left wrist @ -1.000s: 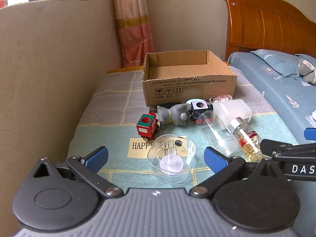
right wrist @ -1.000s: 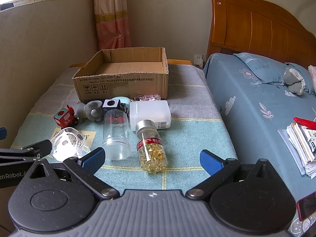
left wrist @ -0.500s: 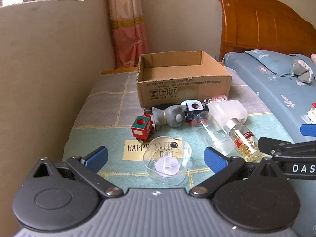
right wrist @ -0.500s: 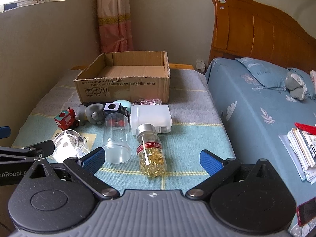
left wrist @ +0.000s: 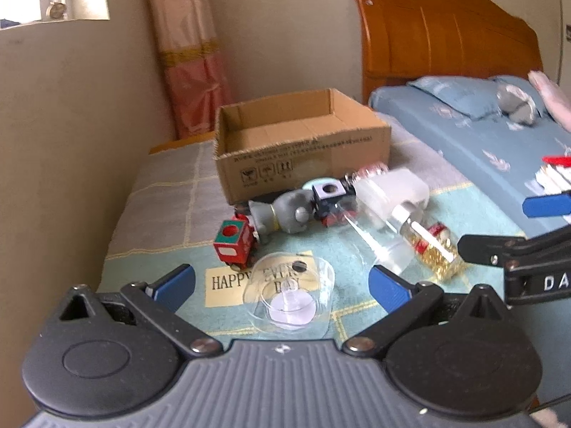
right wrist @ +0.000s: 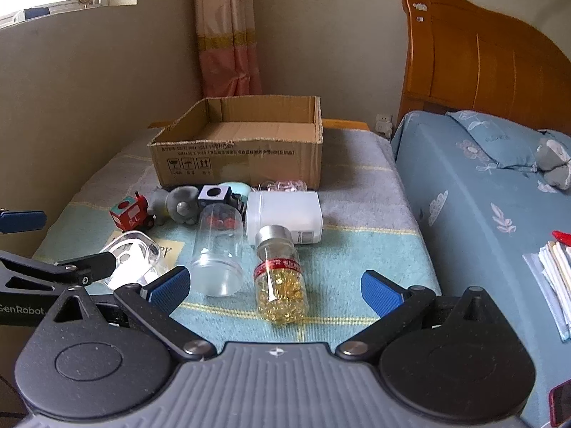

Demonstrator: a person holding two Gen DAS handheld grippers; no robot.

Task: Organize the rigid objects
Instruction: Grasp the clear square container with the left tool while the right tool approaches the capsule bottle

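Note:
An open cardboard box (left wrist: 303,146) (right wrist: 239,153) stands at the back of the blanket-covered table. In front of it lie a red toy train (left wrist: 235,242) (right wrist: 131,214), a grey toy (left wrist: 289,212) (right wrist: 180,205), a dark block toy (left wrist: 330,196), a white plastic container (right wrist: 283,214), a clear jar (right wrist: 217,249), a bottle of yellow capsules (right wrist: 282,278) (left wrist: 433,253) and a clear lid-like dish (left wrist: 291,296) (right wrist: 130,258). My left gripper (left wrist: 282,281) is open, the clear dish lying between its fingers. My right gripper (right wrist: 274,285) is open around the capsule bottle's base.
A wall runs along the table's left side, with a pink curtain (right wrist: 228,35) behind the box. A bed with blue bedding (right wrist: 492,192) and a wooden headboard (right wrist: 481,57) is on the right; a stack of papers (right wrist: 556,278) lies on it.
The left view has swung and tilted, so the objects sit farther right in it. The right gripper has drawn slightly closer to the capsule bottle. Both grippers stay open.

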